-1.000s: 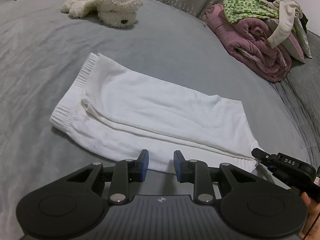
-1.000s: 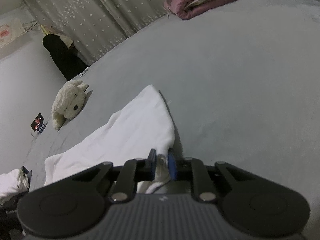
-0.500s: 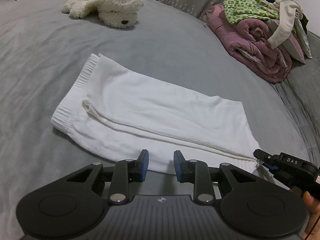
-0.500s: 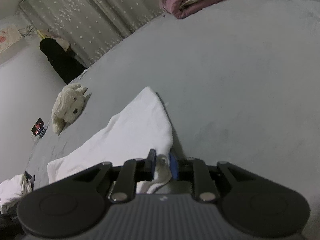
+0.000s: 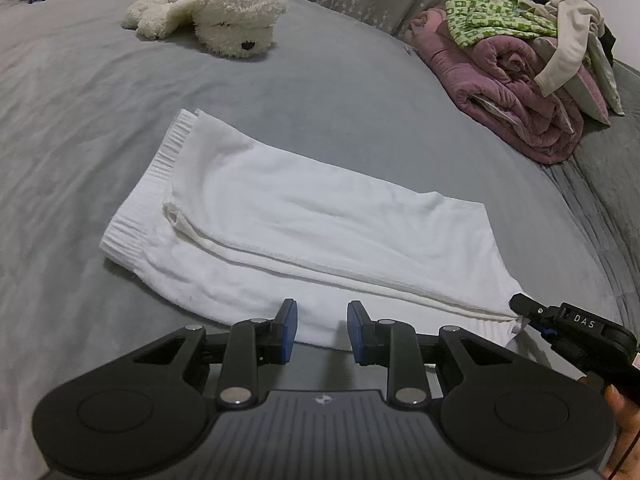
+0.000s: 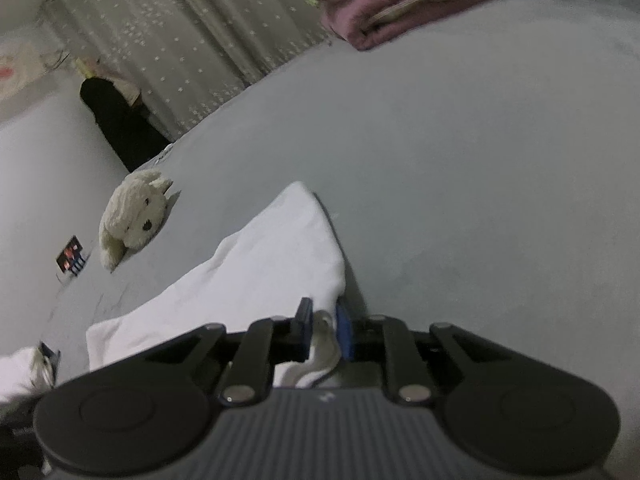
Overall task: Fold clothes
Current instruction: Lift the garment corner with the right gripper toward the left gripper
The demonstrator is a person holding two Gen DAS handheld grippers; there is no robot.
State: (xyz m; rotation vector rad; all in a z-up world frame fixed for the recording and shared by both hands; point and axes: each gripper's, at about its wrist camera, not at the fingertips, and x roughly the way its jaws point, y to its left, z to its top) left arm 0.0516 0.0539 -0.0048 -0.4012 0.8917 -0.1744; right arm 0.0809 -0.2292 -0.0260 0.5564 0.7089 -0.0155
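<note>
Over the last second little has shifted: the right tongs [image 6: 323, 330], pinched on a corner of the white knitted garment with ribbed hem [image 5: 304, 236], have raised the view slightly, and the cloth has barely stirred. The left tongs [image 5: 322, 330] hover parted and empty over its near edge. The garment lies on the grey bed [image 5: 80, 92], doubled lengthwise into a long strip with a layer lapped over. Judged from that, the crosswise folds remain, and the heap of mixed clothes on the rolled pink quilt [image 5: 532, 52] looks unfolded.
</note>
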